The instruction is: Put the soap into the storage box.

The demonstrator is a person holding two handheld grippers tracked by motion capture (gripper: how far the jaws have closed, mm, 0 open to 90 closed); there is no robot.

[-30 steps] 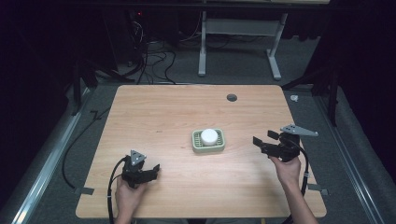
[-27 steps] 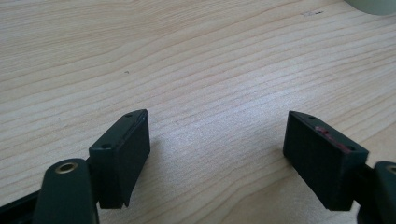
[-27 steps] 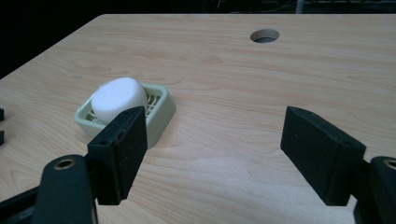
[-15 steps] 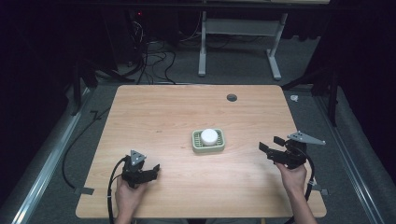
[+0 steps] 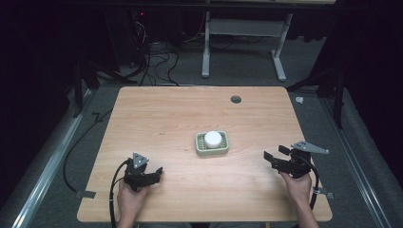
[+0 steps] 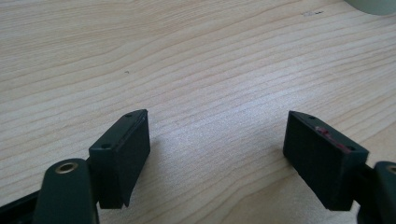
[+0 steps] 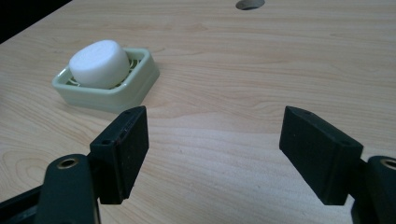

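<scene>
A pale green soap dish (image 5: 200,147) sits at the middle of the wooden table, with a round white soap (image 5: 212,139) resting in it. In the right gripper view the dish (image 7: 135,88) and its soap (image 7: 99,57) lie ahead to the left. My right gripper (image 5: 275,157) is at the table's right side, open and empty, apart from the dish. Its jaws stand wide in its own view (image 7: 212,156). My left gripper (image 5: 154,173) rests low near the front left, open with nothing between its jaws (image 6: 217,158).
A round cable hole (image 5: 235,99) is in the table top near the far edge. A corner of the dish (image 6: 373,5) peeks in at the top right of the left gripper view. Cables and a desk frame (image 5: 242,42) lie on the floor beyond the table.
My right gripper has drawn back from the dish toward the table's front right. The left gripper has stayed put.
</scene>
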